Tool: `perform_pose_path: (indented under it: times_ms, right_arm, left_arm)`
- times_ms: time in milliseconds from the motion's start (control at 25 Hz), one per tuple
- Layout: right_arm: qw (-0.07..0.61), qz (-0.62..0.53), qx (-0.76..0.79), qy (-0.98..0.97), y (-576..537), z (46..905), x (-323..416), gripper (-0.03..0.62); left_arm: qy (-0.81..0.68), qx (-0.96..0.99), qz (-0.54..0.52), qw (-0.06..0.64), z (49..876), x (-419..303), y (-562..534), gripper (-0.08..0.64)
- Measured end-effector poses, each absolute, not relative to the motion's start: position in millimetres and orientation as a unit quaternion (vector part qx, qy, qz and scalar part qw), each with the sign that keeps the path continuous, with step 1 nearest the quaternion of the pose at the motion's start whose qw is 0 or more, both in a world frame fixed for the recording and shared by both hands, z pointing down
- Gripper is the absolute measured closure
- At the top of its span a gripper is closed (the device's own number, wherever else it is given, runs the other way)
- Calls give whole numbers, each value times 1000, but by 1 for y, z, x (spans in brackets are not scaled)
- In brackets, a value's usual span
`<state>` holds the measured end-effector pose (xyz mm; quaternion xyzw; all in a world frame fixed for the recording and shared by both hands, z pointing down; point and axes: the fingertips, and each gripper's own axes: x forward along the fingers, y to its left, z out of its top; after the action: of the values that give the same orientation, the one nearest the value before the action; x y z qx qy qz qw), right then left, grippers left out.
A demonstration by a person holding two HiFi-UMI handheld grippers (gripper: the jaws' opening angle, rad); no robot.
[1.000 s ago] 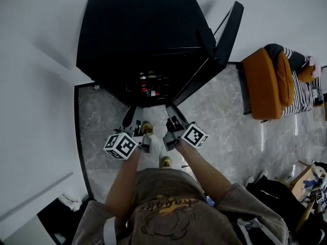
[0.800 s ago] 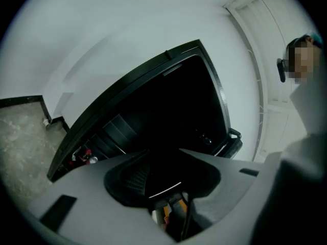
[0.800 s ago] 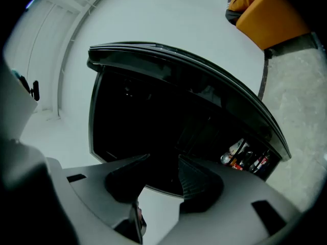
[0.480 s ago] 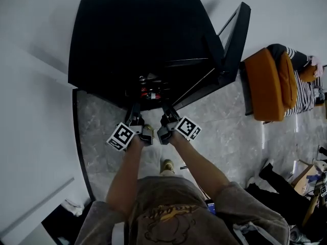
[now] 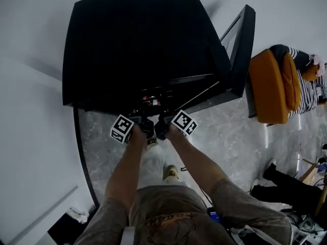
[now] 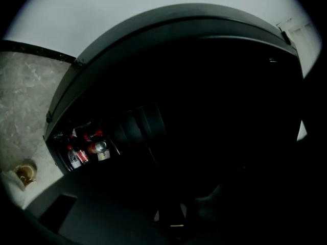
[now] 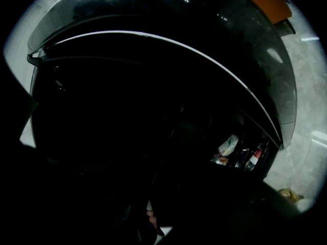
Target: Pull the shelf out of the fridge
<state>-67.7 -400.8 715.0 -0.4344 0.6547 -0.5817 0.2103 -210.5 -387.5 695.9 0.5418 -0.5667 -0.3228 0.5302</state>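
The black fridge (image 5: 138, 40) stands open, with its glass door (image 5: 242, 45) swung out to the right. Both grippers reach into the front of the opening, close side by side. My left gripper (image 5: 139, 120) has its jaws opening; they are lost in the dark and nothing shows between them. My right gripper (image 5: 162, 119) is just as hidden. In the left gripper view, faint dark ribs (image 6: 140, 129) run back into the cabinet, and the shelf itself is too dark to make out. Bottles and cans (image 6: 82, 152) sit low inside, and the same bottles (image 7: 240, 154) show in the right gripper view.
An orange armchair (image 5: 271, 86) with a person in striped clothes (image 5: 301, 78) sits right of the door. Grey marble floor (image 5: 102, 142) lies in front of the fridge. A white wall (image 5: 30, 111) runs along the left. Another person's feet (image 5: 268, 167) show at the right.
The person has stepped closer to the fridge. Both grippers have moved forward from above the floor into the fridge opening, and have drawn nearer to each other.
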Motion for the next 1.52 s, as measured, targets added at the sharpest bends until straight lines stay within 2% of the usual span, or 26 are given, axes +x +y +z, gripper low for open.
perform_pose_path:
  times_ms: [520,800,920,1040,1120,1280,1520]
  right_arm:
    - [219,-581,-462,633,-453,734,-71,437]
    - [247,-575,-490,607,-479,735,-61,437]
    - [249,-574,-502,597,-479,740,-56,437]
    - [252,-575,-503,594,-478,741,-55,438]
    - [258,-573,-501,595,-479,738,-55,449]
    - [275,-569,-491,600,-482,732,-55,531]
    - [281,-575,-483,598,-477,732,-54,537]
  left_arm:
    - [-566,467,-379,563,733,-225,-428,414]
    - [-573,458,-395,554,746,-234,-441,414]
    - [-572,463,-404,544,744,-235,-446,428]
    - [-568,473,-415,531,740,-237,-451,475]
    - [-564,479,-420,525,736,-237,-453,518]
    - [-562,481,-421,525,734,-236,-453,528]
    - [-550,477,-434,531,739,-238,-445,534]
